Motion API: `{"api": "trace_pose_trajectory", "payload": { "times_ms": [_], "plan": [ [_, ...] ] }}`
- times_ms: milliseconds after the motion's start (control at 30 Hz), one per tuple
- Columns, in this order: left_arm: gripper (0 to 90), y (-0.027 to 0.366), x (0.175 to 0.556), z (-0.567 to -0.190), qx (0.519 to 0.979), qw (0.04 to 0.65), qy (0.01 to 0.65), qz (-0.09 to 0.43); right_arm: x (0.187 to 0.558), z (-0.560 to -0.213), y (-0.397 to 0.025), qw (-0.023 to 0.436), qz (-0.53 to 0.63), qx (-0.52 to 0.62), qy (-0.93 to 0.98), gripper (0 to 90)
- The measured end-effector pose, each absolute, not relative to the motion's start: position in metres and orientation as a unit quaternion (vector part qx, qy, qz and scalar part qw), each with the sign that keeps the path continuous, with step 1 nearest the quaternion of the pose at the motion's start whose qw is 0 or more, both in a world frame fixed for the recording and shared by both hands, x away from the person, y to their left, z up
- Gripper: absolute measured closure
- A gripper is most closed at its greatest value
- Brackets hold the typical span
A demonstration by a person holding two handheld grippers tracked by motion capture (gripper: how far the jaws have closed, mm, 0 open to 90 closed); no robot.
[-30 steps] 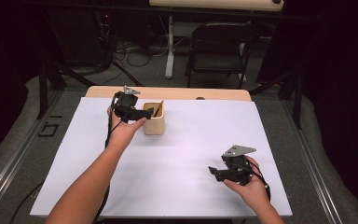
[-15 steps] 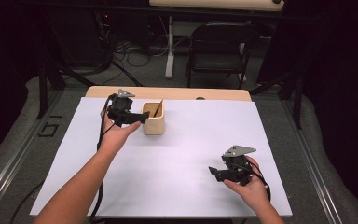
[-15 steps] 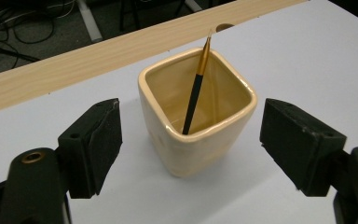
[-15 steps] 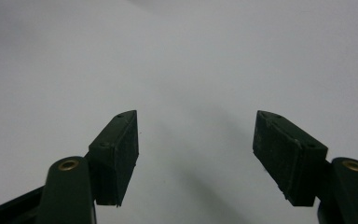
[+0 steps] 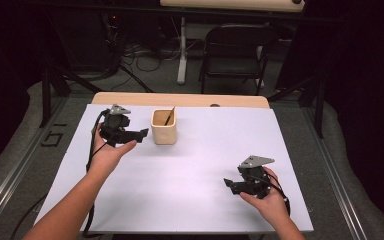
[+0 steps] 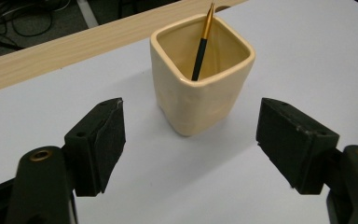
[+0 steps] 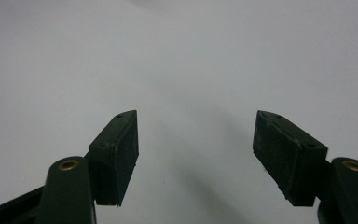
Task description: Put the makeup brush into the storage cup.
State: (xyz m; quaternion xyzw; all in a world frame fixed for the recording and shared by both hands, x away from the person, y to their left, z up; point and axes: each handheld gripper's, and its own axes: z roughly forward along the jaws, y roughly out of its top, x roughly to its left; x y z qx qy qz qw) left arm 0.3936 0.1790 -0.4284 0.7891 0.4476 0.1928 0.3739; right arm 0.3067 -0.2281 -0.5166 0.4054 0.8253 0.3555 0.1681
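Observation:
A cream square cup (image 5: 163, 127) (image 6: 200, 84) stands on the white table cover (image 5: 195, 165), toward the back left. A black and gold pencil (image 5: 169, 116) (image 6: 202, 42) leans inside it. My left gripper (image 5: 141, 134) (image 6: 191, 140) is open just to the left of the cup, apart from it, with nothing between its jaws. My right gripper (image 5: 228, 185) (image 7: 196, 149) is open low over bare white surface at the front right, jaws pointing left, holding nothing.
A light wooden table edge (image 5: 180, 99) runs behind the white cover. Beyond it on the grey floor are a black folding chair (image 5: 237, 55), a white post (image 5: 181, 50) and loose cables (image 5: 140, 60). Metal rails (image 5: 10, 170) flank the table.
My left gripper has pulled back leftward and toward the person, away from the cup where it was before. The right gripper has stayed in place.

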Motion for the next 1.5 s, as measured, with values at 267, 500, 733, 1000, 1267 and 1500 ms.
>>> {"api": "trace_pose_trajectory", "payload": {
  "times_ms": [267,500,733,1000,1267,1500],
  "plan": [
    [24.4,0.183,0.372,-0.437,0.796,0.372,0.437,0.192,0.306,-0.516,-0.231,0.171,0.354,0.407,0.825,31.1],
    [24.4,0.189,0.355,-0.447,0.794,0.383,0.434,0.184,0.305,-0.514,-0.235,0.172,0.354,0.409,0.823,31.1],
    [24.4,0.199,0.341,-0.462,0.795,0.384,0.436,0.176,0.303,-0.515,-0.238,0.176,0.354,0.413,0.82,31.1],
    [24.4,0.214,0.325,-0.476,0.79,0.389,0.437,0.181,0.299,-0.517,-0.245,0.178,0.35,0.418,0.819,31.1],
    [24.4,0.23,0.311,-0.494,0.779,0.396,0.454,0.174,0.294,-0.519,-0.246,0.178,0.35,0.413,0.821,30.0],
    [24.4,0.242,0.301,-0.507,0.775,0.396,0.462,0.171,0.292,-0.52,-0.248,0.176,0.351,0.413,0.822,29.8]
  ]
}}
